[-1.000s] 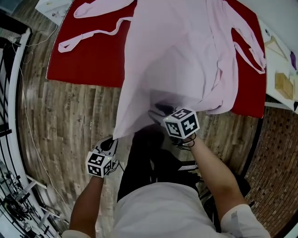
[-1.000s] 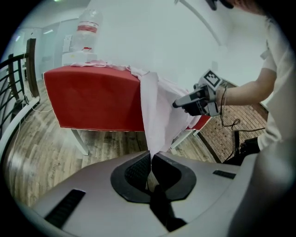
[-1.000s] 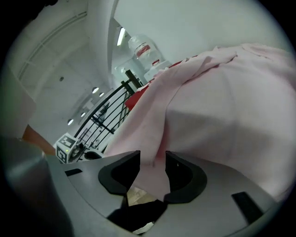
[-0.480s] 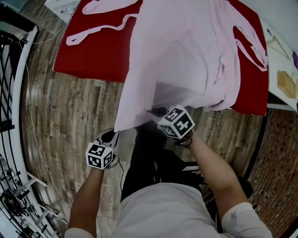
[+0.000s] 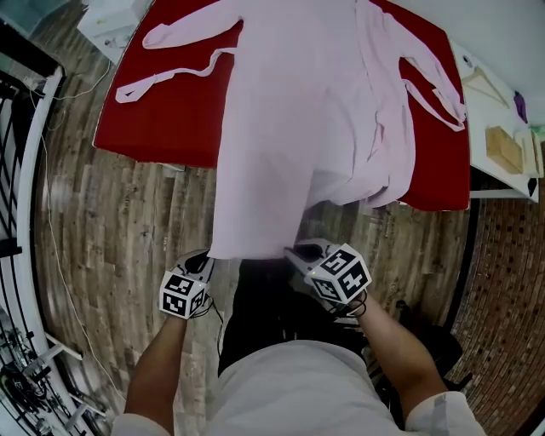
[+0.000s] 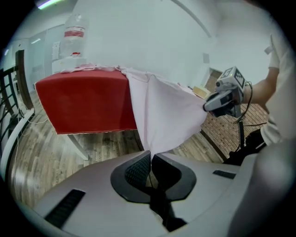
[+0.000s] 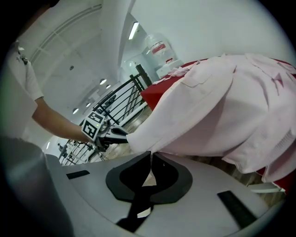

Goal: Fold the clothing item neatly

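Pink garment [image 5: 289, 128], thin and soft-looking, unfolded. Nearest, at the hem [image 5: 251, 247]: left corner pinched in the left gripper [image 5: 203, 262], with jaws pressed flat together on the fabric; a second point along the same edge taken by the right gripper [image 5: 300, 254], with jaws just now closing and clamped on a fold of the pink cloth. Reads as the opening of the first fold: bottom edge caught at two points, drawn taut toward the body, held clear of the wooden floor [image 5: 111, 213].

Calls next for a lift of both grips together, kept level with each other; then a carry forward over the table, so as to lay the hem on the upper part of the cloth. Needs even tension, or risks a skewed panel. Needs care also with the loose second layer [image 5: 383, 183] sagging off the table edge just beyond the right gripper; probably the other front panel, though hard to tell from the head view.

Further out, hangs from the near edge of the red table [image 5: 162, 128] in one smooth sheet, almost free of wrinkles; lies flat on the tabletop beyond that, open-fronted like a robe. Farthest, spreads a sleeve [image 5: 187, 25] toward the left rear; trails a narrow tie [image 5: 128, 89] across the red on the left; loops another tie [image 5: 433, 104] on the right.
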